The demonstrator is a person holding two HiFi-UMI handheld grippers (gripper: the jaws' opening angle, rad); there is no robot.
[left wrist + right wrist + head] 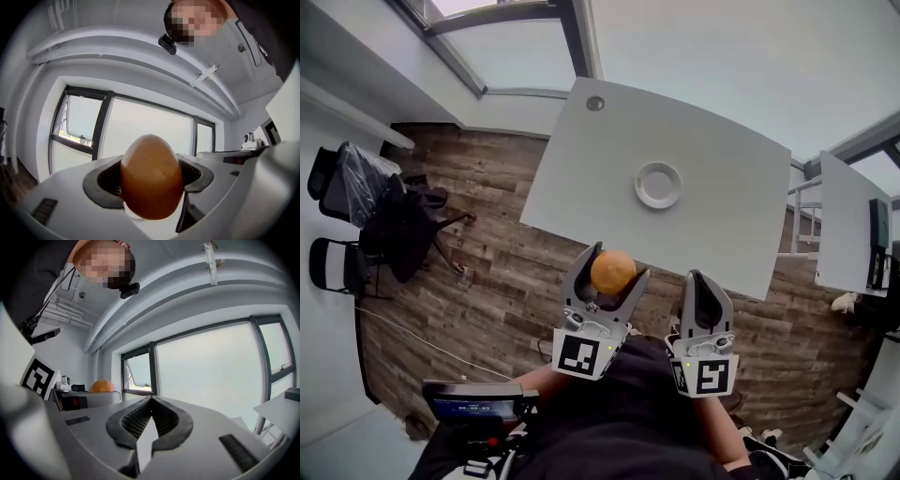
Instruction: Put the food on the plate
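My left gripper (619, 264) is shut on a round orange-brown piece of food (613, 272), held up in the air short of the near edge of the white table (741, 216). In the left gripper view the food (151, 183) fills the space between the dark pads (101, 180) and looks egg-shaped. A small white plate (658, 185) lies empty near the middle of the table. To the right, my right gripper (702, 281) is shut with nothing in it. The right gripper view shows its pads (124, 425) pressed together, and the food (101, 386) at the left.
The floor (487, 244) under the grippers is wooden. Black chairs (356, 197) with dark cloth stand at the left. A second white table (848, 234) is at the right. A dark device with a screen (473, 403) is at the bottom left. Both gripper views point up at windows and ceiling.
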